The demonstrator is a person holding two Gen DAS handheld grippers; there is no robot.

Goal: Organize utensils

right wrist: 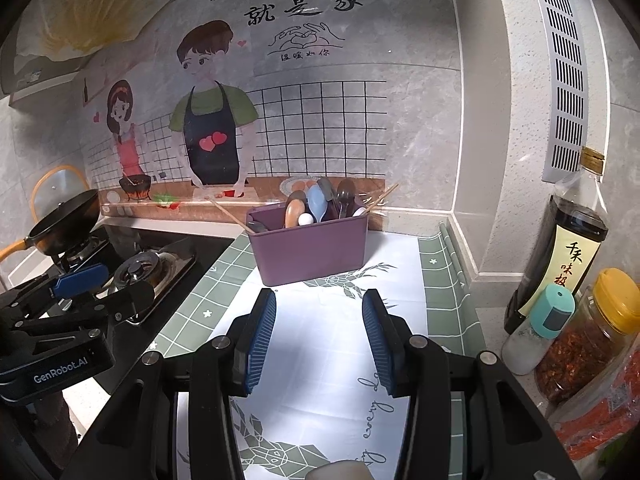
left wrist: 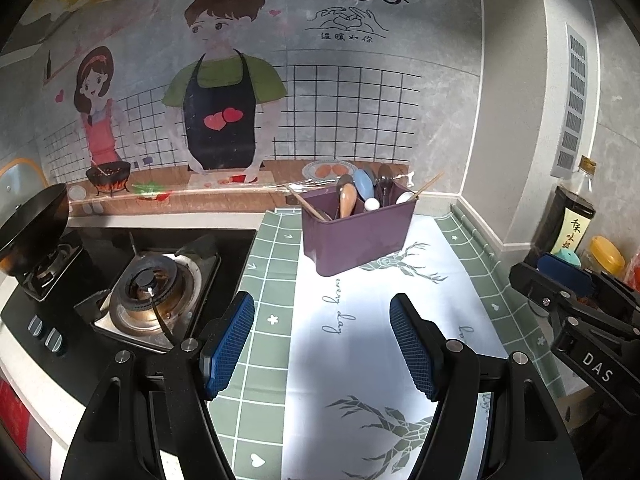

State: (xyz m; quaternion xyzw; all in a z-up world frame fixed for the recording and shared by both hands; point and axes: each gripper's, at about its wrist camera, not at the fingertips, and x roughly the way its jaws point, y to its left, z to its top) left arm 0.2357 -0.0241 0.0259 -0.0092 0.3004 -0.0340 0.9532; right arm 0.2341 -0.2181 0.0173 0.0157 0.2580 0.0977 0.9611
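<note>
A purple utensil box [left wrist: 356, 236] [right wrist: 310, 248] stands on the counter mat near the back wall. It holds spoons [left wrist: 362, 186] [right wrist: 318, 200], a wooden spoon [left wrist: 346, 200] and chopsticks [left wrist: 426, 186] [right wrist: 230, 216] that stick out at both ends. My left gripper [left wrist: 322, 344] hovers open over the mat, well in front of the box, with nothing between its blue pads. My right gripper [right wrist: 319, 342] is open too and empty, also short of the box. Each gripper shows at the edge of the other's view: the right gripper [left wrist: 576, 308], the left gripper [right wrist: 80, 300].
A gas stove [left wrist: 148, 292] [right wrist: 140, 270] lies left of the mat, with a black wok [left wrist: 32, 216] [right wrist: 64, 220] on the far burner. At the right stand a soy sauce bottle [right wrist: 568, 252], a salt shaker [right wrist: 540, 328] and a chili jar [right wrist: 592, 336]. The mat [left wrist: 360, 340] shows a deer print.
</note>
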